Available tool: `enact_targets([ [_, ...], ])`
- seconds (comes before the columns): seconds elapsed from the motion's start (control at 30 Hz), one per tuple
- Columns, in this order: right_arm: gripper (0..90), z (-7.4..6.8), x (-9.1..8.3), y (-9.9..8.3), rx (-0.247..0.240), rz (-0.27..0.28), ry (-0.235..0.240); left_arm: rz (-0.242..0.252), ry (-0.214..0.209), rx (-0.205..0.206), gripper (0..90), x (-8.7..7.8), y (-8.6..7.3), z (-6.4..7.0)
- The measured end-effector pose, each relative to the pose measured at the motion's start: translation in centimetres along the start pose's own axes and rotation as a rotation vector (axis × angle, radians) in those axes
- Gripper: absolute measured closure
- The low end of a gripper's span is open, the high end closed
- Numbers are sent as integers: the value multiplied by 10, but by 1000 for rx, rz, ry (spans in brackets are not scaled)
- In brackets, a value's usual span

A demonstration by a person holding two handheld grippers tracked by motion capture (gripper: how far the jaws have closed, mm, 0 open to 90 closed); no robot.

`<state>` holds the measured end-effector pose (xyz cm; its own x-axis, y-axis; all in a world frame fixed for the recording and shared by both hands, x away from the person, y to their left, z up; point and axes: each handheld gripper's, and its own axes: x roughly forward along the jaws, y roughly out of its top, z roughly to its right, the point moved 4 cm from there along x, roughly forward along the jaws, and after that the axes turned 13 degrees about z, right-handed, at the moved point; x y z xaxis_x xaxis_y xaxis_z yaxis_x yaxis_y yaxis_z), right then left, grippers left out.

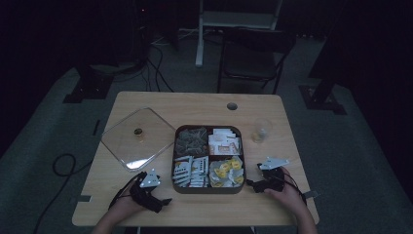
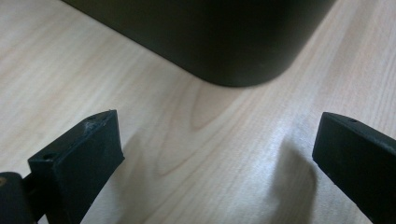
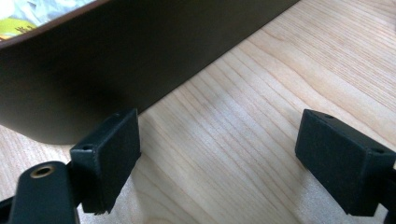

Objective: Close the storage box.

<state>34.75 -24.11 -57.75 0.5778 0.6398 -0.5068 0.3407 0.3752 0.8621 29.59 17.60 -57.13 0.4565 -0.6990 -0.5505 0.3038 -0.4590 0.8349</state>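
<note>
Dark 4-compartment snack tray (image 1: 208, 189) mid-table, uncovered, packets inside; clear lid (image 1: 138, 137) flat beside, left.

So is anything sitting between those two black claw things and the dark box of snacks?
Nothing visible. The left gripper and right gripper rest on the bare wooden table either side of the dark square four-compartment tray, fingers open, wood alone between them and its walls. The clear square lid and small glass lie farther back.
</note>
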Motion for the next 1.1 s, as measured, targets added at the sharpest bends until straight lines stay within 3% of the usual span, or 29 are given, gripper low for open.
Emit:
enact_targets([
  [0.2, 136, 0, 0, 0, 0, 0, 0, 44, 65, -15, 20, -11, 7, -11],
  [0.37, 136, 0, 0, 0, 0, 0, 0, 56, 152, -49, 20, -19, 11, -29],
  [0.67, 137, 0, 0, 0, 0, 0, 0, 70, 251, -103, 20, -26, 15, -56],
  [0.7, 137, 0, 0, 0, 0, 0, 0, 84, 286, -126, 20, -30, 18, -66],
  [0.93, 137, 0, 0, 0, -1, -1, 0, 85, 353, -174, 21, -30, 22, -89],
  [1.1, 137, 0, 0, 0, 1, -1, 0, 74, 389, -181, 37, -26, 22, -99],
])
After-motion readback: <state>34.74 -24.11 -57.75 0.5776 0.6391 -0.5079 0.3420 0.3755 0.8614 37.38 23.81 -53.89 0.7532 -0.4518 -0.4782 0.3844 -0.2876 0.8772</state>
